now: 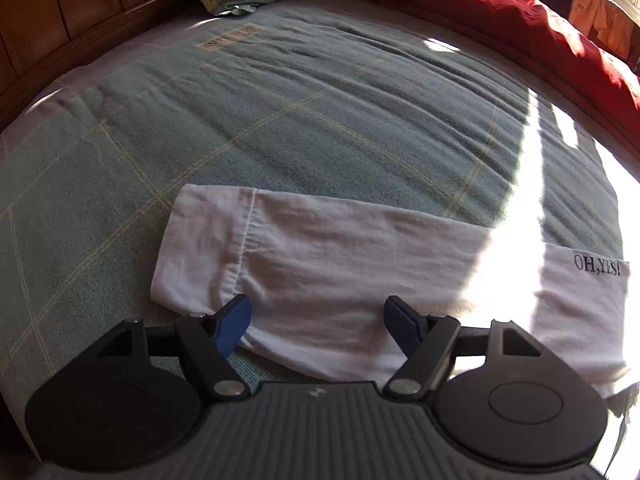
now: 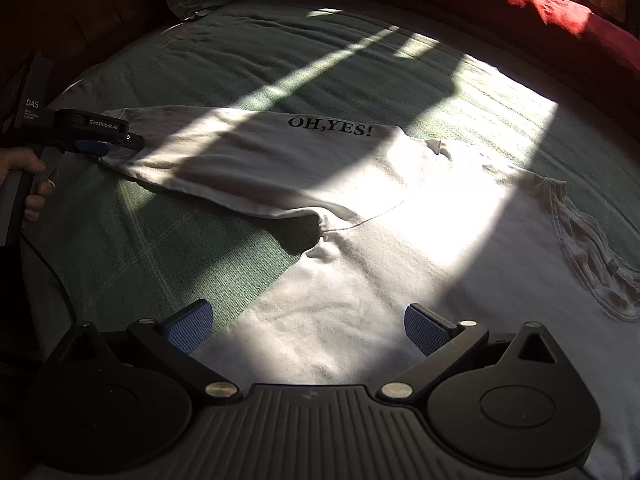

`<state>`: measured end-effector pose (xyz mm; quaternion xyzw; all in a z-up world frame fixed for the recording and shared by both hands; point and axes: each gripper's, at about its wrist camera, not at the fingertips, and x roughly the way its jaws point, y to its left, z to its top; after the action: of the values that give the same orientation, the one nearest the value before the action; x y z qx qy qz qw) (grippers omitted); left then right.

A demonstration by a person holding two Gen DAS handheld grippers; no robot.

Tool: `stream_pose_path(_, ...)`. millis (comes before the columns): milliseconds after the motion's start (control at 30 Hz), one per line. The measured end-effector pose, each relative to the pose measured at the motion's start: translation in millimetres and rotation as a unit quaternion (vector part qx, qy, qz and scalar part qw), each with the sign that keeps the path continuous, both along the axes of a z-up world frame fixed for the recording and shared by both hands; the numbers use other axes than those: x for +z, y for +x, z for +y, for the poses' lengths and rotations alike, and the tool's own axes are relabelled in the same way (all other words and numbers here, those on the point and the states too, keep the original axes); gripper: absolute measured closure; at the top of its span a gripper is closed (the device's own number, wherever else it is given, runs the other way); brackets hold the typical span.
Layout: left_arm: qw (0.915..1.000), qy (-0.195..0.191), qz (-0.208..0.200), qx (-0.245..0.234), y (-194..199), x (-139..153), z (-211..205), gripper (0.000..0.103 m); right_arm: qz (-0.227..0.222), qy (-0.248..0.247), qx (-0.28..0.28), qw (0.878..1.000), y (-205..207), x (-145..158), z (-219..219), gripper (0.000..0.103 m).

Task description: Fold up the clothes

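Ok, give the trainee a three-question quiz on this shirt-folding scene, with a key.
1. True or false: the left gripper has its pads clamped on the sleeve.
2. Which words are printed on the white shirt?
A) OH,YES!
B) GOOD DAY
C) NO WAY
3. Fill in: the shirt lies on a green checked ___, with a ___ quilt along the far edge.

Key:
1. False: the blue fingers stand apart on either side of the sleeve's near edge.
2. A: the print reads so.
3. Bedsheet; red.
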<state>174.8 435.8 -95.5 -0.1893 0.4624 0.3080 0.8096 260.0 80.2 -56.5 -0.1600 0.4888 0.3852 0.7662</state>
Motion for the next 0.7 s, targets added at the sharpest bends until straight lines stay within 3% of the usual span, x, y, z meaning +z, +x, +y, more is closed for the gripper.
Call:
stream_pose_path(133, 0.9998, 0.012, 0.008, -0.017, 3, 15, -19, 0.029, -0.004, -0.011, -0.01, 1.0, 2, -1, -10, 0.0)
stream_pose_path(267, 0.9918, 0.01, 0.003, -0.127, 20, 30, -70, 0.028, -0.011, -0.028, -0.024, 0.999, 4, -5, -25, 0.0)
stream_pose_path(333, 0.9787, 0.012, 0.009, -0.205, 32, 33, -107, 0.028, -0.015, -0.04, -0.03, 0.999, 4, -7, -34, 0.0)
stream_pose_path(400, 0.9598, 0.011, 0.007, -0.28, 44, 37, -145, 0.028, -0.021, -0.055, -0.036, 0.998, 3, -8, -47, 0.0)
stream_pose_path(500, 0.9243, 0.002, -0.002, -0.382, 54, 42, -199, 0.027, -0.03, -0.077, -0.039, 0.996, 0, -9, -69, 0.0)
stream_pose_path(667, 0.8471, -0.024, -0.005, -0.531, 48, 40, -290, 0.027, -0.042, -0.125, -0.052, 0.99, -12, -14, -123, 0.0)
stream_pose_path(700, 0.836, -0.018, -0.001, -0.548, 45, 36, -305, 0.027, -0.043, -0.132, -0.056, 0.989, -14, -15, -133, 0.0)
